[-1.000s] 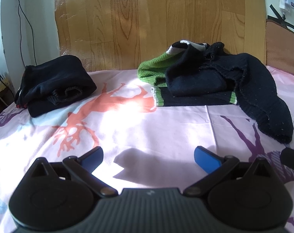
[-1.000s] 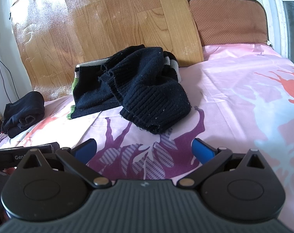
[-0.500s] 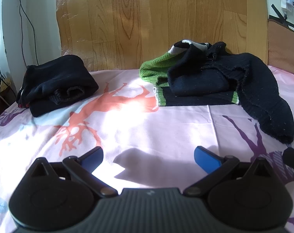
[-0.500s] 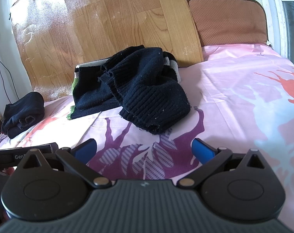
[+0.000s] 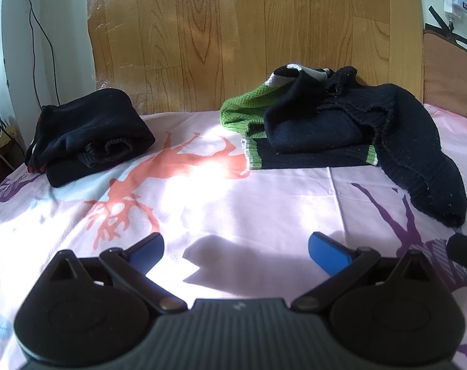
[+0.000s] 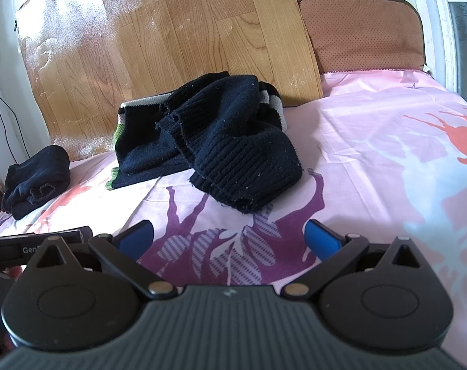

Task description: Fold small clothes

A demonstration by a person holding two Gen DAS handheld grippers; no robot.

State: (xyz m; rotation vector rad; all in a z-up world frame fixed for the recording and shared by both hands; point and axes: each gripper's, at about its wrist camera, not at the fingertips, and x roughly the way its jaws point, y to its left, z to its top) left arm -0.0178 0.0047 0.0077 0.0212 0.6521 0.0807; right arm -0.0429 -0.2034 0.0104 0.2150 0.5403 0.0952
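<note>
Left wrist view: left gripper low over the pink sheet, blue fingers spread wide, holding nothing. Ahead and to the right, a rumpled dark knit sweater heaped on a green-trimmed garment; far left, a folded black bundle, likely finished.

Right wrist view: right gripper likewise wide and empty, the sweater's ribbed hem nearest, just beyond the tips. Best to pinch one layer at the hem, not the whole heap, drag it onto bare sheet, then spread flat before folding.
</note>
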